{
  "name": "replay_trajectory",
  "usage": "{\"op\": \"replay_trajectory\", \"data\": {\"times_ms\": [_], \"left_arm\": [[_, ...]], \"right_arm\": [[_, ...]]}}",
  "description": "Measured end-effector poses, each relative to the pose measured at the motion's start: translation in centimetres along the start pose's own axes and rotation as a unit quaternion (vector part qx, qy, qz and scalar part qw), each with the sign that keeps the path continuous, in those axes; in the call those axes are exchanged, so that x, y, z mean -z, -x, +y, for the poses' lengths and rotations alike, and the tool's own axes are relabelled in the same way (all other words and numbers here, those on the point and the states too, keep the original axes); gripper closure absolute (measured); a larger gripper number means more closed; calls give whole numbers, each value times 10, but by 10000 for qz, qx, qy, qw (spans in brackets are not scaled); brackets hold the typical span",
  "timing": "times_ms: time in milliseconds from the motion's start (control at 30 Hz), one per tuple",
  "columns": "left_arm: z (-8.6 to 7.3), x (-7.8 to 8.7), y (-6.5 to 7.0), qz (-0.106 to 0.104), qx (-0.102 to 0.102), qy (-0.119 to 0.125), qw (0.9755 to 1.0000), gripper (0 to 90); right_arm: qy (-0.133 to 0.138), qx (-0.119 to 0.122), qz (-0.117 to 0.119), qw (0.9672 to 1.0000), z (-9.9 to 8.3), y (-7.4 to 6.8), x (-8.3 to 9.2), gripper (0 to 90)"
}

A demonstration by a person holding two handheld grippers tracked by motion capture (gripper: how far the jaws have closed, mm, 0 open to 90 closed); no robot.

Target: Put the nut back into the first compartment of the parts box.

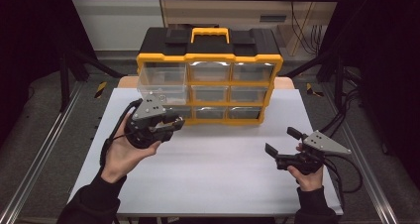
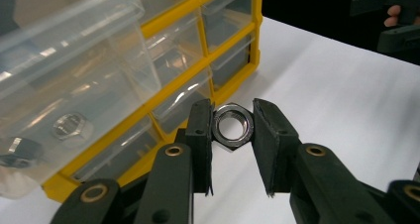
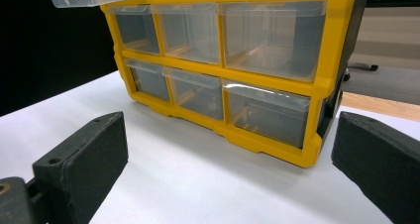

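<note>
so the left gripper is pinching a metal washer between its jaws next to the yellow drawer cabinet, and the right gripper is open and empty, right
Nearly. The left gripper holds a hex nut, not a washer: the left gripper view shows its six-sided outline and thick wall around the bore. The rest stands: it is beside the yellow drawer cabinet, and the right gripper is open with nothing between its jaws.
</note>
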State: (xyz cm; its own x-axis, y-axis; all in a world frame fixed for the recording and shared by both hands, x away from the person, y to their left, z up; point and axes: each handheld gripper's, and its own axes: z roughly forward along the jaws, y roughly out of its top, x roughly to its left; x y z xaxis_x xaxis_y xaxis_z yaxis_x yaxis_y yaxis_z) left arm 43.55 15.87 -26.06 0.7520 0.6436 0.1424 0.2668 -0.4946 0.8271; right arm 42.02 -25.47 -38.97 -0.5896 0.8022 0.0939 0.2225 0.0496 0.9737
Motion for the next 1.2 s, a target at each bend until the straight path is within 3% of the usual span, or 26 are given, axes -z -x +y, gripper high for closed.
{"op": "replay_trajectory", "data": {"times_ms": [733, 1200], "left_arm": [[31, 30, -23, 368, 66, 269, 9989, 694], [47, 33, -42, 579, 153, 293, 9978, 694]], "right_arm": [[2, -11, 4, 10000, 0, 0, 0, 15], [-3, 0, -8, 10000, 0, 0, 0, 15]]}}
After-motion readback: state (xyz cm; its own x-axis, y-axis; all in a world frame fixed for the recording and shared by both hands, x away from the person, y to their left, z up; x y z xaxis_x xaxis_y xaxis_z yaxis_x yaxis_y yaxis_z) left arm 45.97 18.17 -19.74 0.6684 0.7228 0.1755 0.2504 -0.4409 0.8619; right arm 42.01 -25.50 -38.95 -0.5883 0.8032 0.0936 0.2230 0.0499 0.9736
